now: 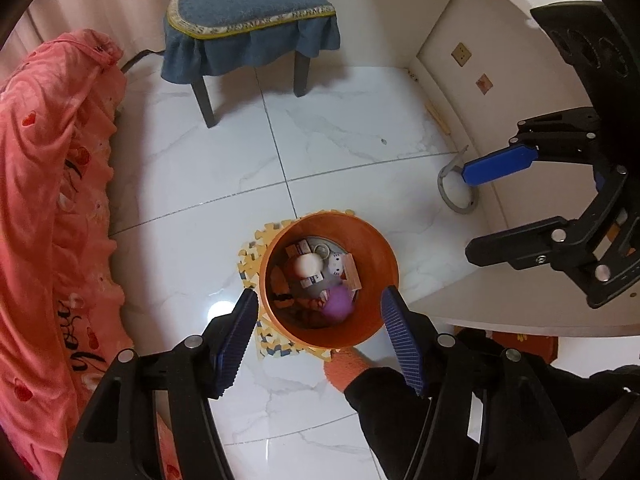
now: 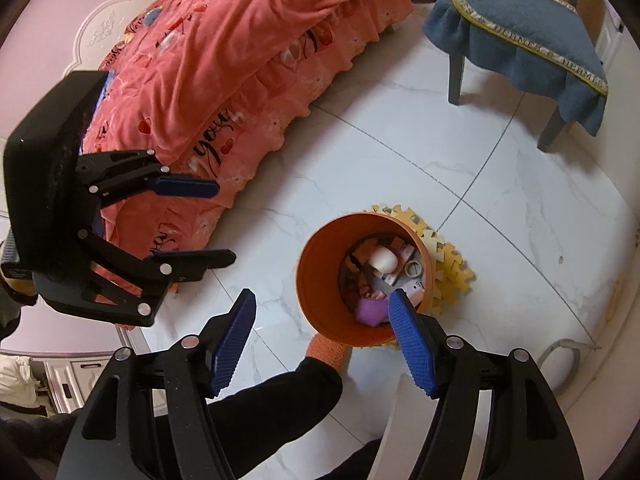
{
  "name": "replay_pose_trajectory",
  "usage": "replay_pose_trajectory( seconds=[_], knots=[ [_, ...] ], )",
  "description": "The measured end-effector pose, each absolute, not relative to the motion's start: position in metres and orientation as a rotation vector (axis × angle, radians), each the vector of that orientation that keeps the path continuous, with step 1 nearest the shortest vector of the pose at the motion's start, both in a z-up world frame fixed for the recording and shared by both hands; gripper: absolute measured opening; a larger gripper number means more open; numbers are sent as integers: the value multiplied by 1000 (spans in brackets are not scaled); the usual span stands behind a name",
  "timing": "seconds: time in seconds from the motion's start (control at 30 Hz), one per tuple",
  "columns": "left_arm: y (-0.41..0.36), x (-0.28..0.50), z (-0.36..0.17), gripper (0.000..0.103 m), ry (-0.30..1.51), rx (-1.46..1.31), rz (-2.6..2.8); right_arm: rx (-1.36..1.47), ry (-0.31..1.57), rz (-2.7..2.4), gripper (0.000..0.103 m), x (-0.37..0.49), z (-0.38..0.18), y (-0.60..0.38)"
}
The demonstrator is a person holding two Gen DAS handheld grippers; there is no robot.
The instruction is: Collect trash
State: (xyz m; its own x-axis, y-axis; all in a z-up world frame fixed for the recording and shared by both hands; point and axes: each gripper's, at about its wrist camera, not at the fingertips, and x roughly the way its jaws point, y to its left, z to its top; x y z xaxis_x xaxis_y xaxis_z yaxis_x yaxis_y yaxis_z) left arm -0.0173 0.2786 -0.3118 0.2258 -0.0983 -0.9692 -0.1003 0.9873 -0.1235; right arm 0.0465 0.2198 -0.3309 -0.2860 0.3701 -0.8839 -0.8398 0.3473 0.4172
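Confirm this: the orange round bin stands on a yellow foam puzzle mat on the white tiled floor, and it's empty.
Not empty. The left wrist view shows the orange round bin holding trash: a purple fuzzy ball, a white round object and small cartons. The rest holds: it stands on the yellow foam puzzle mat on the white tiled floor.

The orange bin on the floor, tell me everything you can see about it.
The orange bin is a round, open-topped tub, smooth like plastic, standing upright on a yellow foam puzzle mat on the white tiled floor. It has no lid. Inside lie small cartons, a white rounded object, a tape roll and a blurred purple lump. Neither gripper touches it; an orange sock sits by its base.
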Motion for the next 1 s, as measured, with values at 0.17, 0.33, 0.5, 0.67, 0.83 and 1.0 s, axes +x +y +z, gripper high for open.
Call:
replay_pose_trajectory(
  seconds=[0.17,0.33,0.5,0.67,0.83,1.0],
  knots=[
    [268,-20,-279,66,1284,-179,53,-379,1341,1259,72,48,-286,205],
    [250,-22,-231,74,1184,-187,97,-312,1218,1248,76,47,-224,175],
    [223,-18,-184,74,1095,-181,120,-254,1117,1215,77,51,-168,134],
    [192,-14,-131,86,990,-156,146,-213,980,1108,92,54,-115,80],
    [157,-8,-89,88,880,-134,152,-132,883,994,98,57,-72,20],
    [129,-2,-61,96,799,-101,171,-138,800,885,98,54,-43,-30]
  ],
)
